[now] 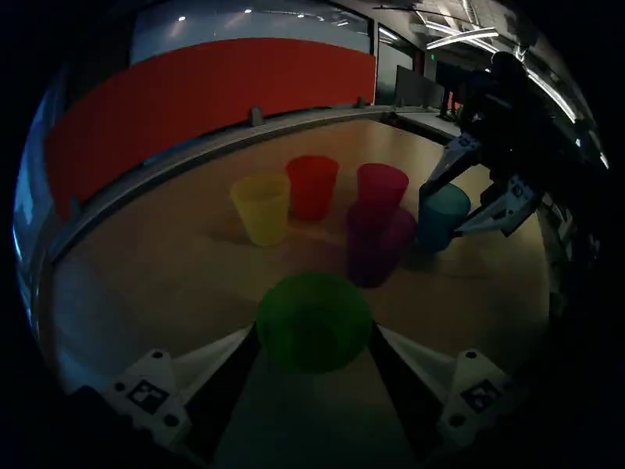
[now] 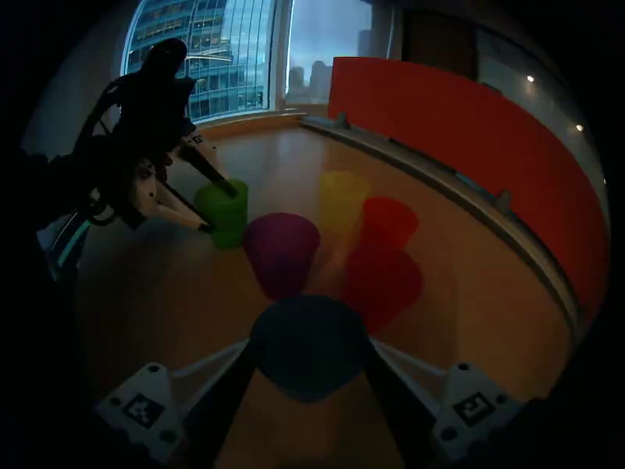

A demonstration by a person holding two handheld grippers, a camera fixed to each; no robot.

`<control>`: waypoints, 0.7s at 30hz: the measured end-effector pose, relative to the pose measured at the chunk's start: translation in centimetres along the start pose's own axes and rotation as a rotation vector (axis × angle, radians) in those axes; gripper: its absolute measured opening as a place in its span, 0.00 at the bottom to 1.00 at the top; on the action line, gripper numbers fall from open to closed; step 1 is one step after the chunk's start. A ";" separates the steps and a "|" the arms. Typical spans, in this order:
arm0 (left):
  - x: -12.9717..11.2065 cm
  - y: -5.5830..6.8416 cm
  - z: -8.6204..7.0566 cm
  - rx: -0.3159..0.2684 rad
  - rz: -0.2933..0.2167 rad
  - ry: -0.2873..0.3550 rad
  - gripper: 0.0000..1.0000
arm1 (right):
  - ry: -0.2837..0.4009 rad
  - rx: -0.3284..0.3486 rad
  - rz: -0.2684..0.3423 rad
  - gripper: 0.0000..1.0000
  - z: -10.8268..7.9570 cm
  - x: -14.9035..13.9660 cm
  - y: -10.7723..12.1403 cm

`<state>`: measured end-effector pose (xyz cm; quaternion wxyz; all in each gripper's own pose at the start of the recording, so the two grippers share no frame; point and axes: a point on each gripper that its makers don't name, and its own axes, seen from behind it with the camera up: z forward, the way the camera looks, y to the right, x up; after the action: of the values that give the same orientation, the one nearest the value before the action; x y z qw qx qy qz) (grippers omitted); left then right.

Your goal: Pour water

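- Far left in the left gripper view, a long red panel [image 1: 211,94] runs behind the wooden table [image 1: 156,266].
- The yellow cup [image 1: 262,209] stands upright on the table, at the left end of the group of cups.
- My left gripper [image 1: 312,334] is clamped on the green cup [image 1: 312,313], with one finger pressing each side. The cup sits low and centred in that view, its mouth facing up.
- Beyond it the red cup [image 1: 312,186] stands just beside the yellow one.
- Next to the right is the pink cup [image 1: 383,184], with the purple cup [image 1: 377,244] in front of it and overlapping it in the view.
- At the right, my right gripper [image 1: 455,205] grips the teal cup [image 1: 437,225] from both sides, just beside the purple cup.
- In the right gripper view, the left gripper holds the green cup at the left, below a window [image 2: 203,55]. The purple, yellow, red and pink cups are mid-table, and the teal cup is squeezed between the near fingers.
- The light is too dim for me to tell whether any cup holds water.
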<state>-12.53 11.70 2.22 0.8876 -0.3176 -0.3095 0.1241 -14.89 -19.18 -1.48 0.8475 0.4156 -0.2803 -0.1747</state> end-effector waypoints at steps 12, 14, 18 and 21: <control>-2.2 -0.2 -0.5 0.020 -0.018 -0.031 0.91 | 0.001 0.002 0.013 0.92 0.4 -0.3 -0.2; -2.4 -0.1 -0.7 0.021 -0.023 -0.031 0.91 | 0.000 0.001 0.015 0.92 0.3 -0.4 -0.2; -2.6 0.0 -1.2 0.025 -0.027 -0.028 0.91 | -0.006 -0.003 0.014 0.92 0.0 -0.8 -0.2; -2.7 -0.1 -1.5 0.030 -0.028 -0.028 0.92 | -0.011 -0.007 0.013 0.92 -0.2 -1.2 -0.3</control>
<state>-13.70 9.74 0.07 0.8896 -0.2980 -0.3243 0.1208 -15.69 -18.56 -2.18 0.8486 0.4098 -0.2869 -0.1724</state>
